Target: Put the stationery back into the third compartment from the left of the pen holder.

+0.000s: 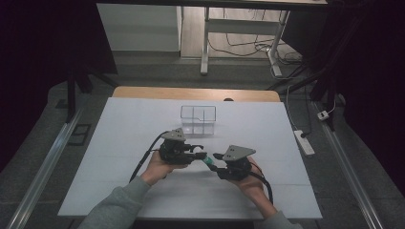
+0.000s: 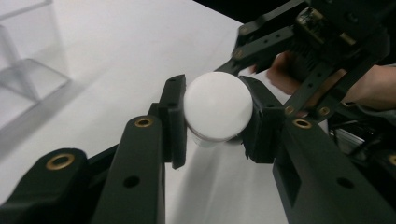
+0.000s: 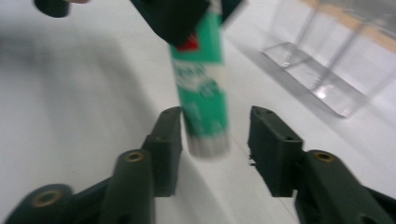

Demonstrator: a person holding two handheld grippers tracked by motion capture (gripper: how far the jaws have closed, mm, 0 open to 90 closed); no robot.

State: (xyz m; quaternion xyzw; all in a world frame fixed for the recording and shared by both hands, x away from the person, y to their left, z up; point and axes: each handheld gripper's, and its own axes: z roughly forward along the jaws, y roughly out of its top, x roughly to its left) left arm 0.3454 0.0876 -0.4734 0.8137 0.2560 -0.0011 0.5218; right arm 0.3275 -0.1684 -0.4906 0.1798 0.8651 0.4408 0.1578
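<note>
**Tube passed between two grippers**

Left gripper: jaws pressed on the white cap of a green tube, held above the white table. Tube: spans the gap between both grippers, its crimped end between the other jaws. Right gripper: jaws parted, pads clear of the tube on both sides. Clear divided box: behind, well apart.
</note>
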